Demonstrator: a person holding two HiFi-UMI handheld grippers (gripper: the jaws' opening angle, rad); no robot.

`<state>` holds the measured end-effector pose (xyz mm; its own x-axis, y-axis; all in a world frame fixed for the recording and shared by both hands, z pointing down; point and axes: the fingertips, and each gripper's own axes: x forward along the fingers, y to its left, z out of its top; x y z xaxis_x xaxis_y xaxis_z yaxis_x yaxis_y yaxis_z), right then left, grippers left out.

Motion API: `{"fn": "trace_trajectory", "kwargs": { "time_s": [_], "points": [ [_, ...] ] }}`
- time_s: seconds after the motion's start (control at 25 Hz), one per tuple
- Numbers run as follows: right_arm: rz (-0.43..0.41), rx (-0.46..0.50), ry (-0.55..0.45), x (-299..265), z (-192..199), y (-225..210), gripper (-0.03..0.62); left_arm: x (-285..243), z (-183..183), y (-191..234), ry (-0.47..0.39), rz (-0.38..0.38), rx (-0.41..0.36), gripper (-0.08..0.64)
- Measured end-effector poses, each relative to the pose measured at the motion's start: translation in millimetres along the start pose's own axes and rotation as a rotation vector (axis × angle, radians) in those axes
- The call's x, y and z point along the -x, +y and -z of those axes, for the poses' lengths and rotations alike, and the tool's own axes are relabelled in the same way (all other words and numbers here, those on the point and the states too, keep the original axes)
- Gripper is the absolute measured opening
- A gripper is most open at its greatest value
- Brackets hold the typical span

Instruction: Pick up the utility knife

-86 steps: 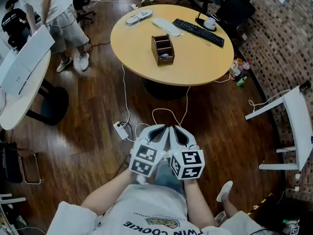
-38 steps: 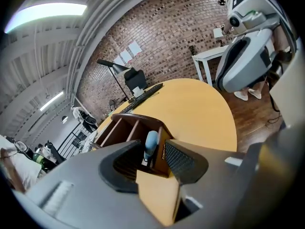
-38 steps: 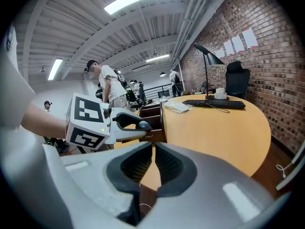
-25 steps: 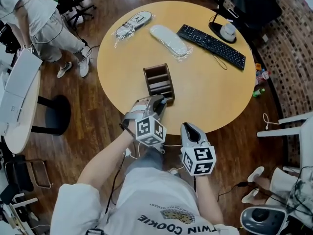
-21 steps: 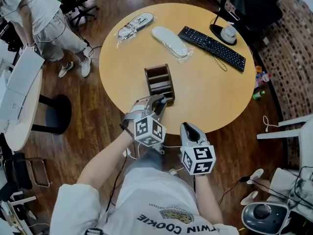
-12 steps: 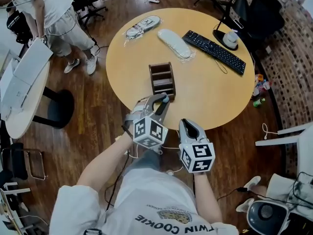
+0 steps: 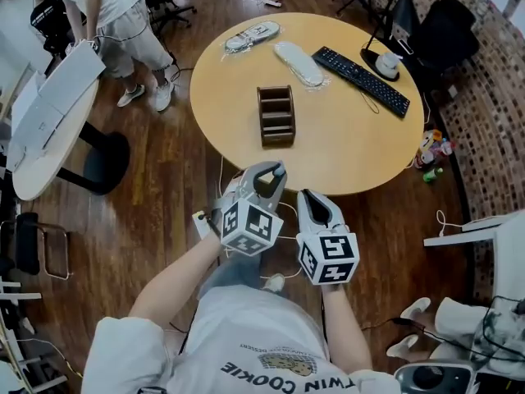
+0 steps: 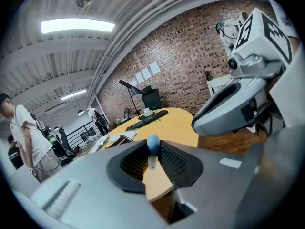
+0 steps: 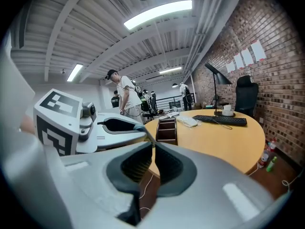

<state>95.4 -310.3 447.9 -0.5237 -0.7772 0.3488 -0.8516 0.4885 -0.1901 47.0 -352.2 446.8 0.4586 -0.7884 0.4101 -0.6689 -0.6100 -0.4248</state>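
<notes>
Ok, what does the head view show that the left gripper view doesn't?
Only the head view: the person's white shirt and the marker cube on the left tool.

Only the left gripper view: the long ceiling light and, close up, that tool's dark pads gripping the utility knife.

Both: the round table, the black keyboard, the right tool and the knife's blue end.
</notes>
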Motion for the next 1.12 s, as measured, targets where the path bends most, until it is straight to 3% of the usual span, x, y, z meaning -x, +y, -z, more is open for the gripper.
{"fn": "trace_trajectory", "kwargs": {
  "time_s": [0.36,0.64,1.12],
  "points": [
    [0.001,-0.001,-0.004,31,9,42,0.009,66,4,-21,-0.002,-0.002,0.145,0.072],
    [0.028,0.006,0.014,42,25,86,0.009,115,31,-29,0.005,0.006,0.26,0.072],
    [0.077,0.014,0.013,77,63,189,0.009,219,81,-51,-0.014,0.039,0.354,0.072]
  ]
}}
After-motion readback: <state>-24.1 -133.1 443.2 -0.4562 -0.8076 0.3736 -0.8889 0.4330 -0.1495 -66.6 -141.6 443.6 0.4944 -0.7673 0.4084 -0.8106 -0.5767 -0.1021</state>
